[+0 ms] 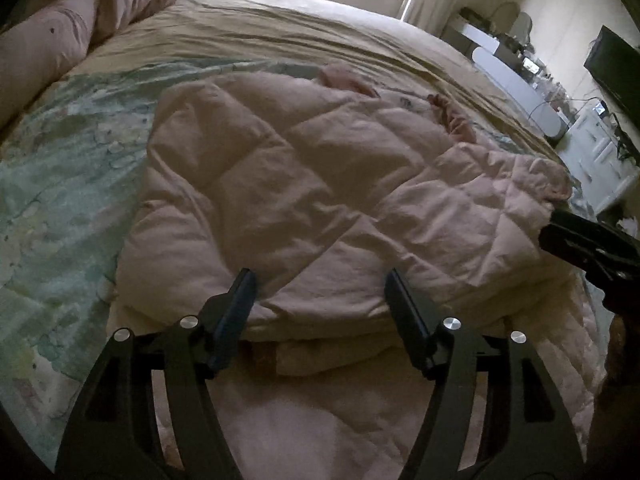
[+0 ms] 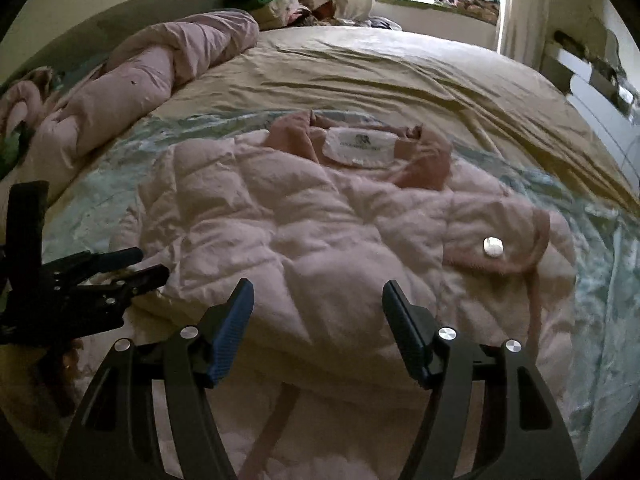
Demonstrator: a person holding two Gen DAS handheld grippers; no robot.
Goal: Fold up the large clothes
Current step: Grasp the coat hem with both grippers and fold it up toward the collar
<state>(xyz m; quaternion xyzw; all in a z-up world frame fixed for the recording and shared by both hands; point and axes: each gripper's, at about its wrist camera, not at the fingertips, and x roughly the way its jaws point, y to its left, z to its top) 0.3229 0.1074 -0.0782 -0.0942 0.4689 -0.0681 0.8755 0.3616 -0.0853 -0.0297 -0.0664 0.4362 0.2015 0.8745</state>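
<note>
A pale pink quilted coat (image 1: 304, 184) lies partly folded on the bed, collar and white label (image 2: 360, 146) at the far end, a cuff with a white button (image 2: 493, 247) on its right. My left gripper (image 1: 320, 284) is open and empty, hovering over the coat's near folded edge. My right gripper (image 2: 318, 294) is open and empty, above the coat's near part. The left gripper also shows at the left of the right wrist view (image 2: 140, 266). The right gripper shows at the right edge of the left wrist view (image 1: 592, 244).
The coat rests on a teal patterned sheet (image 1: 52, 184) over a tan bedsheet (image 2: 380, 68). A rolled pink duvet (image 2: 160, 76) lies along the left. Piled clothes (image 2: 280, 0) sit by the window. White furniture and a dark screen (image 1: 612, 64) stand right.
</note>
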